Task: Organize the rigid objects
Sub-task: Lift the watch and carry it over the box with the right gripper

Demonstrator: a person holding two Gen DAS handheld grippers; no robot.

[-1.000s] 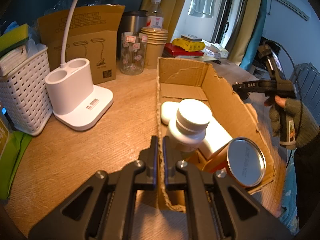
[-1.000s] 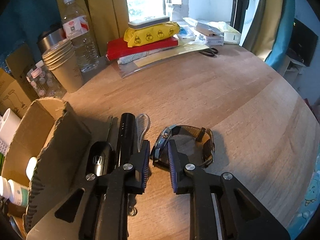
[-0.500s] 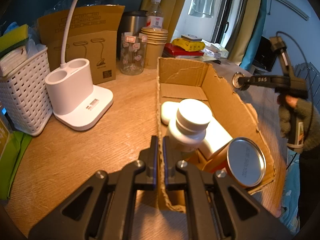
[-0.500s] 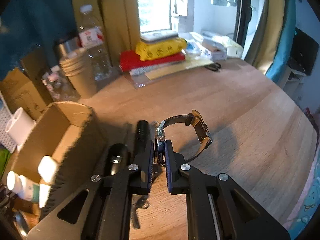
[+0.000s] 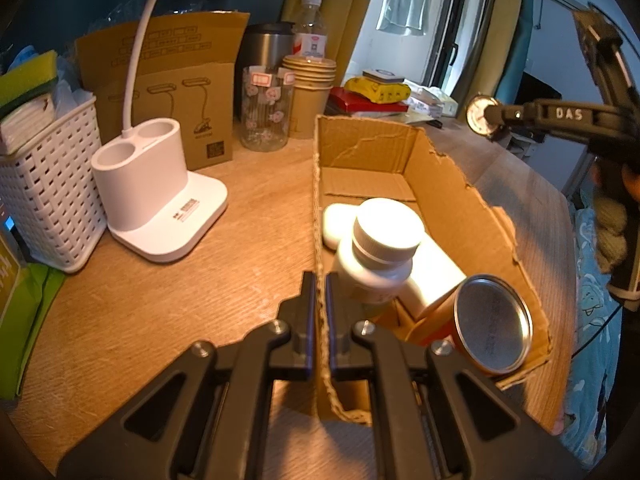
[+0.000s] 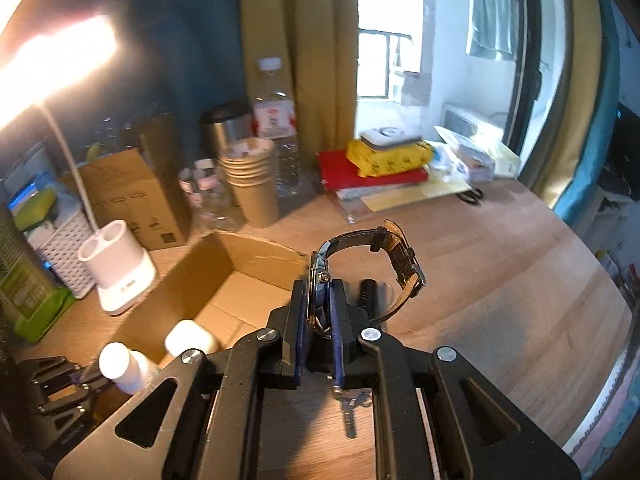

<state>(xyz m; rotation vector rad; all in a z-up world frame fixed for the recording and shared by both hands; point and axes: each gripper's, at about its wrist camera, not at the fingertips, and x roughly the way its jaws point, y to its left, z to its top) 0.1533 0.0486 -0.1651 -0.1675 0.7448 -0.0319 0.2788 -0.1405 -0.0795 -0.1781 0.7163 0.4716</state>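
My right gripper [image 6: 319,286] is shut on the case of a wristwatch [image 6: 396,258] with a dark leather strap and holds it in the air, above the far right edge of an open cardboard box [image 6: 256,246]. In the left wrist view the watch [image 5: 479,114] hangs high at the right, over the box [image 5: 448,184]. My left gripper [image 5: 319,280] is shut on the box's near left wall. Inside the box are a white pill bottle [image 5: 380,248], a white case [image 5: 336,220] and a metal-lidded tin [image 5: 492,324].
A white lamp base [image 5: 156,196], a white basket [image 5: 44,184], a brown carton [image 5: 180,80], a glass jar [image 5: 264,112] and paper cups [image 5: 310,92] stand left of and behind the box. A black flashlight [image 6: 368,294] and a key [image 6: 350,408] lie on the table under my right gripper.
My right gripper closed on the watch on the table, then lifted it and carried it up and left toward the box. My left gripper has stayed shut on the box wall.
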